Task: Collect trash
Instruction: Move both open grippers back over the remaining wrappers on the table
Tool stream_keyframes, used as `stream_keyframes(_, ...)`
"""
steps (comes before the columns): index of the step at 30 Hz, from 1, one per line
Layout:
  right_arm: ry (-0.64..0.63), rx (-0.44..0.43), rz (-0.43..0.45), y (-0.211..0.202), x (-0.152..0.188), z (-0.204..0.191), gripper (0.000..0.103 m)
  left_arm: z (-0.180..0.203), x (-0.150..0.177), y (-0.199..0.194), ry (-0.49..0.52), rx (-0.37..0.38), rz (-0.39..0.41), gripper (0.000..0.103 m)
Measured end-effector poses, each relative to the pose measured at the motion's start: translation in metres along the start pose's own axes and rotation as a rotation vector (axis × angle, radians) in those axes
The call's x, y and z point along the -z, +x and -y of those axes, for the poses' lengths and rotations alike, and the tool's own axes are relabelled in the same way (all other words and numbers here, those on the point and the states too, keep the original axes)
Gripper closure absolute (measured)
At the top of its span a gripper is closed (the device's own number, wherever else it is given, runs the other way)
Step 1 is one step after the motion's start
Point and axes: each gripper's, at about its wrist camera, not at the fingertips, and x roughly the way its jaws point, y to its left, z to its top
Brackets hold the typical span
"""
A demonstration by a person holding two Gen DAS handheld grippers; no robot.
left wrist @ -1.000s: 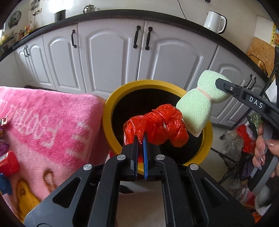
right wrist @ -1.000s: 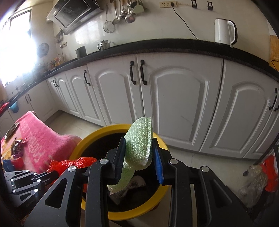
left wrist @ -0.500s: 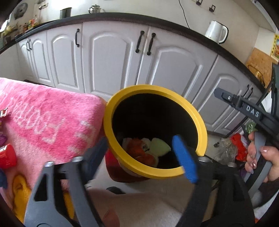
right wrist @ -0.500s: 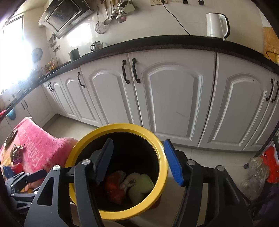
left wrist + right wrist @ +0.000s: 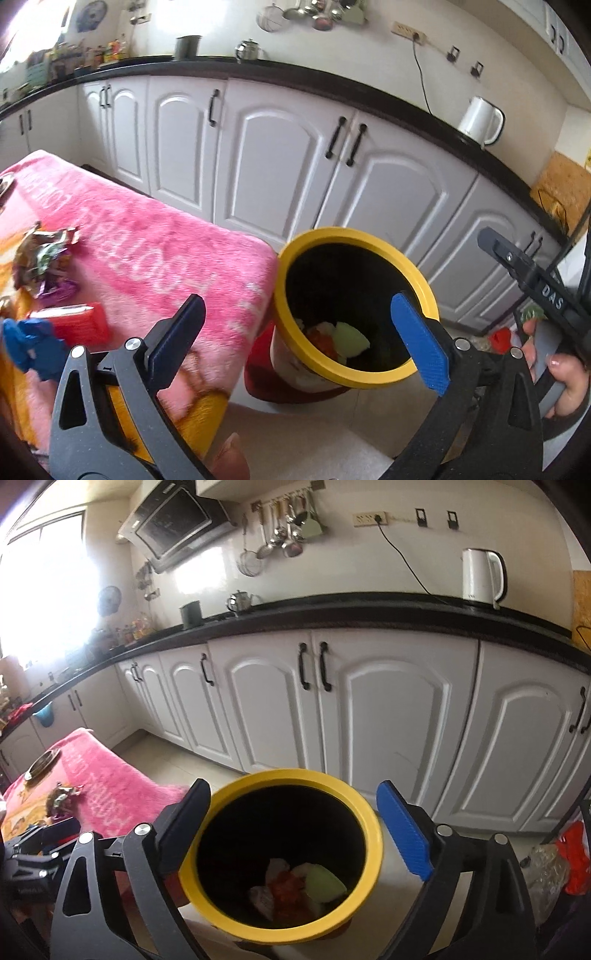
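Both grippers hang over the yellow-rimmed bin [image 5: 280, 856], low in the centre of each view. The left gripper [image 5: 295, 339] and the right gripper [image 5: 295, 834] are both opening wide, with nothing between the fingers. The red bag [image 5: 286, 886] and the green sponge [image 5: 323, 882] lie at the bottom of the bin. At the left, more wrappers [image 5: 44, 258] lie on the pink blanket [image 5: 147, 251].

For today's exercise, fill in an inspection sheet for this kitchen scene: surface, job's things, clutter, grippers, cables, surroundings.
Surface: pink blanket covers the table.
Job's things: yellow-rimmed bin holds red bag and green sponge.
Clutter: crumpled wrappers, red packet, blue item on the blanket.
Grippers: left gripper and right gripper opening, nothing between the jaws.
Cables: black cord from wall socket.
Surroundings: white cabinets, kettle.
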Motion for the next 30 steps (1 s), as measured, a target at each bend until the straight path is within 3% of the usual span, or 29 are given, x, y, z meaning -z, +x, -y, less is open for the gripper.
stream_keyframes(12, -0.034, -0.063, 0.046, -0.025, -0.006, -0.036, 0.009, -0.032, -0.006, -0.044, -0.056, -0.061, 0.097, 0.011)
stream_keyframes(30, -0.149, -0.197, 0.021, -0.038, 0.002, -0.105, 0.009, -0.085, -0.004, -0.095, -0.095, -0.203, 0.206, 0.011)
